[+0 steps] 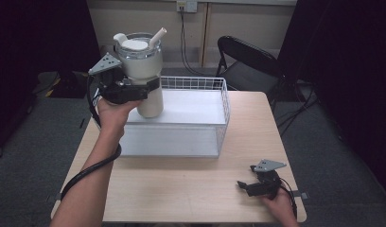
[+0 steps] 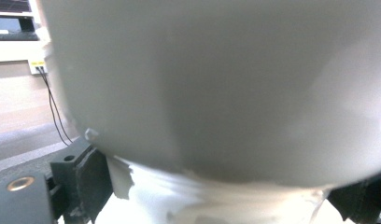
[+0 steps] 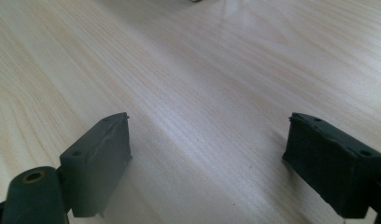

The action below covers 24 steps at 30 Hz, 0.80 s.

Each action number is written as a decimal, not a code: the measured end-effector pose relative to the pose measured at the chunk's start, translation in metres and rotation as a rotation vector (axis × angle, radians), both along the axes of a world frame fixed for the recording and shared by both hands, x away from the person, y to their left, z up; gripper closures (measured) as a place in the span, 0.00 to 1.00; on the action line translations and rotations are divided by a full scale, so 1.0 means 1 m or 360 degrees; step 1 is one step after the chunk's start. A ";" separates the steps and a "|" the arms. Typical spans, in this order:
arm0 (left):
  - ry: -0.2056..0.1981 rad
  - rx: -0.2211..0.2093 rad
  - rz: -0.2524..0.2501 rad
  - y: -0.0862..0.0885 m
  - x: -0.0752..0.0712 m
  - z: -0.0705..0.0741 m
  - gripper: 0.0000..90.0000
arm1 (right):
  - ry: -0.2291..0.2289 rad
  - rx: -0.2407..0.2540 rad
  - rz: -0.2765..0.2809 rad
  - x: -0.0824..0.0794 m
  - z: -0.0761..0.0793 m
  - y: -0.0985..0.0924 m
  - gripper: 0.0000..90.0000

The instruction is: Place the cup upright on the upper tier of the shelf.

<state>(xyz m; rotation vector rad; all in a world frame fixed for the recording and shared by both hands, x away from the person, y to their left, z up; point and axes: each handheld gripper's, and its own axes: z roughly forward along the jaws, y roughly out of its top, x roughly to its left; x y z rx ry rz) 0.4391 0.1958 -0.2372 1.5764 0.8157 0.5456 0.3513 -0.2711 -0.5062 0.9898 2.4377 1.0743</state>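
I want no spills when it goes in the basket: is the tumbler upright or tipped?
Upright. The tumbler stands vertical in the left gripper, lid and straw on top, its base over the wire basket.

One white cup is seen, with one lid and one straw on top. One wire basket is counted on one wooden table. Two grippers are counted, a left gripper and a right gripper. One black chair is seen past the far edge of the table.
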 end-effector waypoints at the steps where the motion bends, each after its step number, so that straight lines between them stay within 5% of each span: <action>1: -0.0004 -0.0003 0.0013 0.000 0.002 -0.001 0.11 | 0.0000 0.0000 0.0000 0.000 0.000 0.000 0.15; 24: 0.0002 0.0024 0.0099 -0.012 0.019 -0.012 0.11 | 0.0000 0.0000 0.0000 0.000 0.000 0.000 0.15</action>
